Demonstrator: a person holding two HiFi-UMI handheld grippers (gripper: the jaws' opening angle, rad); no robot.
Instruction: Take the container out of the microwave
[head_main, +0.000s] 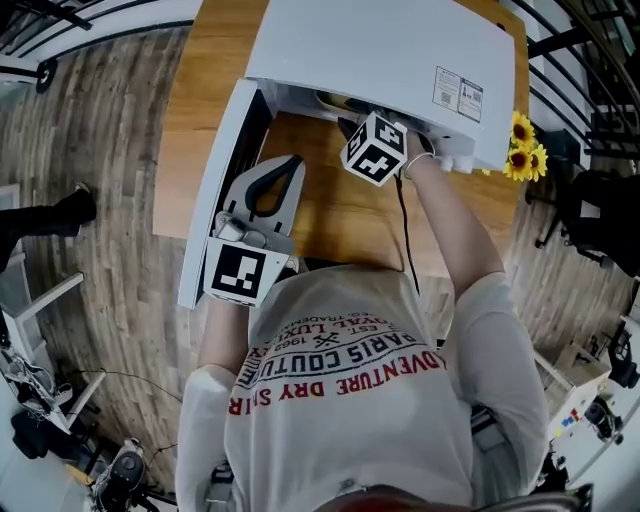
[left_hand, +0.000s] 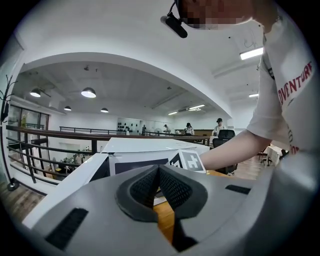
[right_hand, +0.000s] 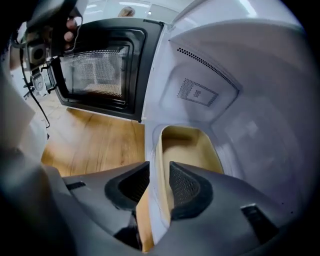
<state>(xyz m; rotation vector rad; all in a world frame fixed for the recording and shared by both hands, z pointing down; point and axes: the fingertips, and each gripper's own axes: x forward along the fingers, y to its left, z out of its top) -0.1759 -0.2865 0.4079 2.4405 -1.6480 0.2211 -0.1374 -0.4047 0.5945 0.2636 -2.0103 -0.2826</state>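
Observation:
The white microwave (head_main: 400, 50) stands on a wooden table (head_main: 330, 225) with its door (head_main: 215, 190) swung open to the left. Inside it sits a cream rectangular container (right_hand: 192, 147), empty as far as I can see. My right gripper (right_hand: 159, 182) reaches into the cavity and is shut on the container's near side wall, one pad inside and one outside. In the head view only its marker cube (head_main: 375, 148) shows at the opening. My left gripper (head_main: 291, 165) hovers over the table beside the open door, shut with nothing held (left_hand: 159, 170).
The door's dark inner window (right_hand: 100, 70) stands close to the left of my right gripper. A black cable (head_main: 405, 230) runs across the table. Yellow sunflowers (head_main: 525, 145) stand at the microwave's right end. A bystander's shoe (head_main: 75, 205) is on the floor at left.

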